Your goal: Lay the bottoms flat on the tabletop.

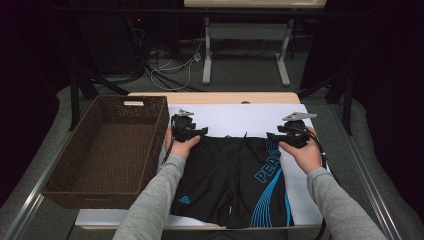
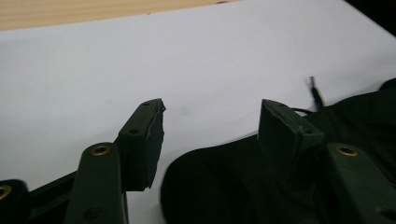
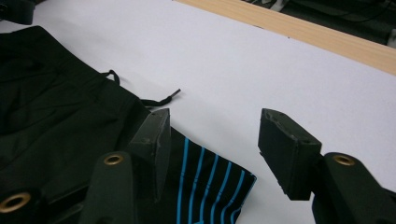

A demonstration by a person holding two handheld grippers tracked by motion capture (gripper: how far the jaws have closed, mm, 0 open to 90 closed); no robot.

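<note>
Hovering at the two waistband corners of the black swim shorts (image 1: pixel 235 180), both tools look set to take hold for a fold or a lift. The shorts lie flat on the white sheet (image 1: pixel 240 120) that covers the counter (image 1: pixel 210 97), waistband toward the far edge, legs toward the person, with the wicker basket (image 1: pixel 107 150) just beside them on their left.

The left tool (image 2: pixel 210 116) stands released: its jaws straddle the plain black corner of the waistband, cloth between them but no pad pressing on it. The right tool (image 3: pixel 215 126) is likewise released, its jaws spread over the corner with the blue stripes (image 3: pixel 205 182), one jaw above the cloth and the other over bare sheet. The drawstring (image 3: pixel 159 99) trails loose onto the sheet beyond the waistband.

By my reading, the step in hand is the approach to a two-corner grasp. Next, each tool would need to drop onto its corner and clench on the fabric before any pull, both together, so the waistband rises evenly rather than skewing toward the basket.
</note>
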